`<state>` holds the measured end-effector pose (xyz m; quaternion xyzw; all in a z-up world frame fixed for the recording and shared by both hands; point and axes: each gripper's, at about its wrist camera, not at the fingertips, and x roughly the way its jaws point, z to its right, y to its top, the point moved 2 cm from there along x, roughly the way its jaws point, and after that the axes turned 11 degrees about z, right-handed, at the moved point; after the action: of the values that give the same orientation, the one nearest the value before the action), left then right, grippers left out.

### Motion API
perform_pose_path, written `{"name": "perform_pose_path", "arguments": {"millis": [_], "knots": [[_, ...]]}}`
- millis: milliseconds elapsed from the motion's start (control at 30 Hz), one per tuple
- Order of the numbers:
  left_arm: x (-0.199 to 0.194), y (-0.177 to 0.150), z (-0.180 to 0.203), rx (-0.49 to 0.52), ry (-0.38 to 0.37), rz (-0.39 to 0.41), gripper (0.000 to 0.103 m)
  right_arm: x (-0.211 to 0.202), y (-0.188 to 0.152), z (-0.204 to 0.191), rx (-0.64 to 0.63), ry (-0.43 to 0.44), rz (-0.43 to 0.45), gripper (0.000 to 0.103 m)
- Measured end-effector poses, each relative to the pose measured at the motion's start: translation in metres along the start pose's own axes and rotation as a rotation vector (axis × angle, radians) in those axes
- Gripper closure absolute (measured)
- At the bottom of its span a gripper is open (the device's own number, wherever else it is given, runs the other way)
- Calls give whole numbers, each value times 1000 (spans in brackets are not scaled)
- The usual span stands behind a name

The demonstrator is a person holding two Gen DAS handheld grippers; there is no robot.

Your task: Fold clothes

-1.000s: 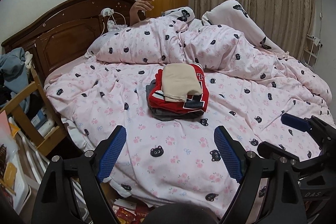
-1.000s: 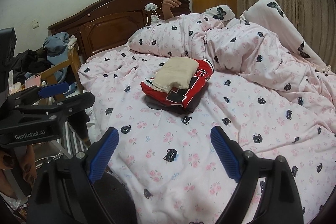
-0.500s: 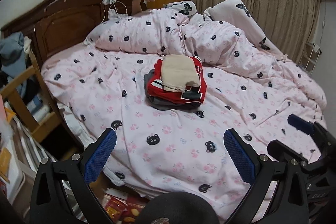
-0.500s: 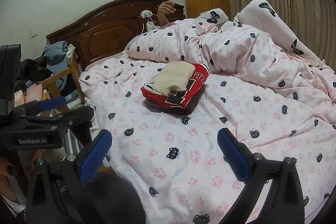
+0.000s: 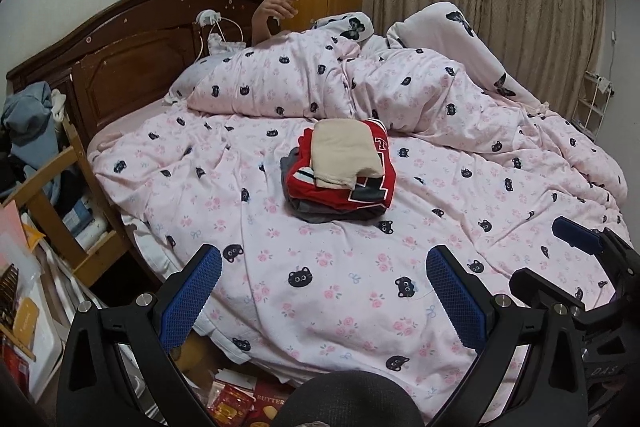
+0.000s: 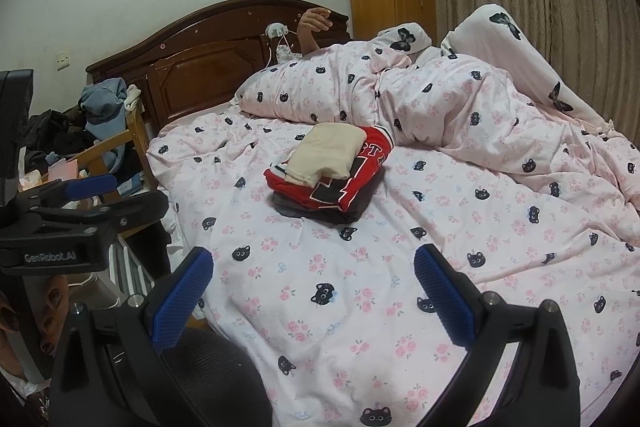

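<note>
Ahead of both my grippers spreads the bed (image 5: pixel 400 307), covered by a pink cat-print duvet (image 6: pixel 460 227), bunched high at the far side before the dark headboard (image 5: pixel 132 59). The stack of folded clothes (image 5: pixel 340 175) lies on the duvet well beyond my fingertips, a beige piece (image 6: pixel 324 153) on top, a red jersey (image 5: pixel 344 193) beneath, grey layers at the bottom. My left gripper (image 5: pixel 322 301) has just been opening and is spread wide with nothing between its jaws; my right gripper (image 6: pixel 314 299) likewise, opening and empty.
</note>
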<state>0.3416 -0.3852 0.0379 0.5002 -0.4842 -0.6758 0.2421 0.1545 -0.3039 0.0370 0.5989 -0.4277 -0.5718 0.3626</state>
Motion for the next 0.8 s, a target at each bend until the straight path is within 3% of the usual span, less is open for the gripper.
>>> {"name": "perform_pose_path", "arguments": {"millis": [800], "knots": [[-3, 5, 6, 16, -20, 31, 2, -4, 7, 8, 18, 5, 15, 1]]}}
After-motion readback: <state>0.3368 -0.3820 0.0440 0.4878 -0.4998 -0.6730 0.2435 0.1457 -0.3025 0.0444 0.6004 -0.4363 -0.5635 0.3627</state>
